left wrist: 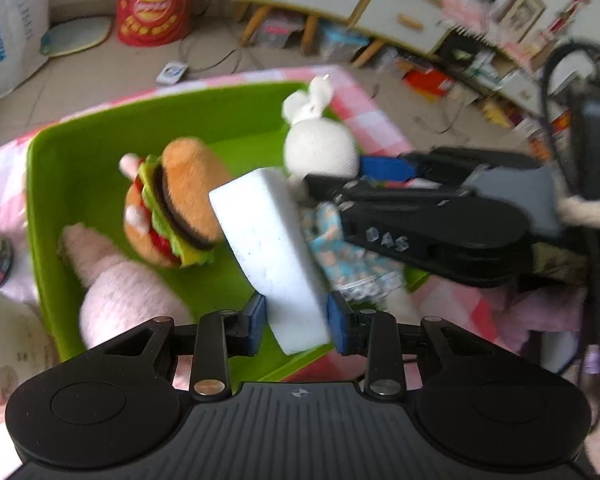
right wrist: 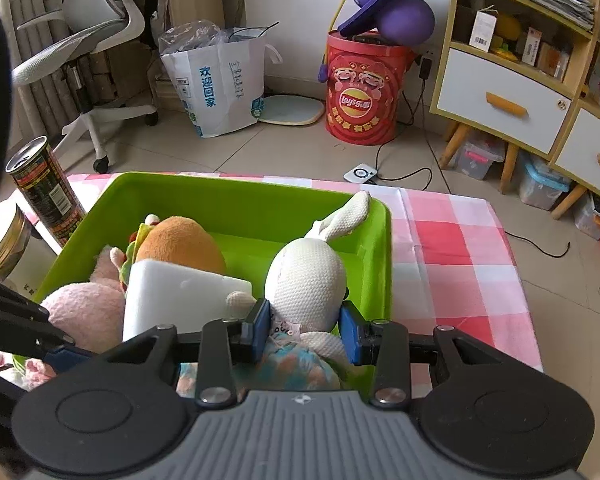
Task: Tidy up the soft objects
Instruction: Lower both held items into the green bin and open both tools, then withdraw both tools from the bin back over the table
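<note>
Left wrist view first: left gripper [left wrist: 296, 320] clamped on a white sponge block [left wrist: 270, 248], blue pads pressed to both its sides, block tilted up and held over the near part of the green bin [left wrist: 100, 136]. Inside the bin, a burger plush [left wrist: 176, 208] lying on its side and a pink plush [left wrist: 116, 292] at the near-left corner, the two just beside each other. Over on the right, the white bunny doll [left wrist: 320, 144] in a blue flowery dress, sitting between the blue pads of the right gripper [left wrist: 340, 184] (bit blurry here, so hard to tell from this angle how tight the grip is). Bin resting on a pink checked cloth [left wrist: 368, 116]. Right wrist view next: right gripper [right wrist: 306, 330] closed around the bunny doll [right wrist: 306, 276] at neck level, head upright, one ear draped over the far right rim of the green bin [right wrist: 228, 196]. Sponge block [right wrist: 176, 296] just left of the bunny, burger plush [right wrist: 180, 244] behind it, pink plush [right wrist: 84, 312] at the left. Tall dark can [right wrist: 44, 188] standing outside the bin's left wall, checked cloth [right wrist: 460, 256] spreading out to the right.
</note>
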Motion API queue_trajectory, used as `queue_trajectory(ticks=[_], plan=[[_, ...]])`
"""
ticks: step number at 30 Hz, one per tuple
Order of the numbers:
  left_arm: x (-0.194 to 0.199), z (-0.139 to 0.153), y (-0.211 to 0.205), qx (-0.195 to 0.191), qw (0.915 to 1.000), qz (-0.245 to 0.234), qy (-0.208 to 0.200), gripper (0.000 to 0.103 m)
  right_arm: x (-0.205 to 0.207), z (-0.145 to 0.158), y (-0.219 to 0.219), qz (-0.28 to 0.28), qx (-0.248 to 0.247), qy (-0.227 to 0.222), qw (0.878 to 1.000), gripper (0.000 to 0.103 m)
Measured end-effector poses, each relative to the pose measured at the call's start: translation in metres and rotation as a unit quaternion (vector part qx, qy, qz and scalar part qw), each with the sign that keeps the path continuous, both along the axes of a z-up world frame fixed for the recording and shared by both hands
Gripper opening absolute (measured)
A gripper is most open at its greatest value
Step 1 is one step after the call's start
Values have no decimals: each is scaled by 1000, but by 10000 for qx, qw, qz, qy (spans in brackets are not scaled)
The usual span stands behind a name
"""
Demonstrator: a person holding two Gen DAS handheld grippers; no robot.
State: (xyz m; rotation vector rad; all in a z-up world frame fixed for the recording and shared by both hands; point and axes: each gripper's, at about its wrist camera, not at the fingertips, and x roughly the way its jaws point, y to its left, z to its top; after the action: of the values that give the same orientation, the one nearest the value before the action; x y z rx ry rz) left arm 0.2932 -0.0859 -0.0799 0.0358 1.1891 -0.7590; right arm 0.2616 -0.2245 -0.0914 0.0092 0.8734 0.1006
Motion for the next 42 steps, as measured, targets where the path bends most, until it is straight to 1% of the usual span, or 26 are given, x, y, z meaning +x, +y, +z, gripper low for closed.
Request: queue_trajectory(ticks=[1, 3, 6, 7, 8, 9, 11, 13, 16, 19, 20, 24, 26, 27, 29, 33, 34, 36, 42], plan=[[1, 2, 0, -68, 10000, 5, -9, 34, 0, 1, -2, -11, 16, -15, 10000, 16], [3, 2, -1, -41, 10000, 39, -69, 35, -1, 3, -7, -117, 89, -31, 9999, 16], [3, 1, -3, 39, 9997, 111, -204, 35, -1, 6, -19, -254, 557, -39, 9981, 21], [2, 1, -2, 64, 9996, 150, -242, 37, -2, 9, -23, -300, 702, -71, 9971, 25], [1, 2, -2, 73, 9995, 180, -249, 41, -4, 11, -26, -331, 774, -112, 9964, 30], [0, 3, -1, 70, 9994, 214, -253, 44, -5, 14, -27, -345, 814, -156, 9960, 31], [-3, 8, 2, 43, 9990, 271, -348, 57, -7, 20, -30, -346, 830, -245, 9957, 31], [-5, 14, 5, 11, 9984, 332, -459, 65, -10, 25, -31, -367, 830, -297, 9954, 31], [-12, 27, 11, -39, 9976, 419, -544, 68, -18, 35, -34, -421, 892, -344, 9945, 33], [-23, 41, 16, -55, 9961, 503, -726, 76, -31, 45, -38, -437, 943, -407, 9938, 40], [-27, 46, 18, -71, 9955, 529, -781, 78, -37, 50, -39, -435, 949, -439, 9936, 40], [-47, 68, 30, -114, 9928, 712, -956, 82, -60, 70, -46, -498, 985, -535, 9925, 42], [-58, 79, 36, -126, 9911, 795, -1062, 85, -74, 81, -50, -504, 1026, -592, 9917, 48], [-64, 84, 38, -139, 9901, 832, -1126, 86, -81, 87, -51, -500, 1041, -637, 9913, 49], [-75, 92, 44, -149, 9878, 937, -1236, 92, -95, 97, -54, -495, 1047, -706, 9908, 52], [-100, 105, 58, -103, 9829, 1160, -1426, 97, -123, 113, -54, -464, 1089, -805, 9897, 56], [-107, 108, 61, -78, 9815, 1218, -1477, 97, -129, 116, -54, -451, 1101, -821, 9895, 58], [-122, 111, 68, -47, 9789, 1330, -1552, 98, -145, 121, -51, -424, 1109, -855, 9892, 59], [-161, 107, 87, 41, 9712, 1633, -1736, 98, -190, 118, -37, -301, 1129, -892, 9891, 62]])
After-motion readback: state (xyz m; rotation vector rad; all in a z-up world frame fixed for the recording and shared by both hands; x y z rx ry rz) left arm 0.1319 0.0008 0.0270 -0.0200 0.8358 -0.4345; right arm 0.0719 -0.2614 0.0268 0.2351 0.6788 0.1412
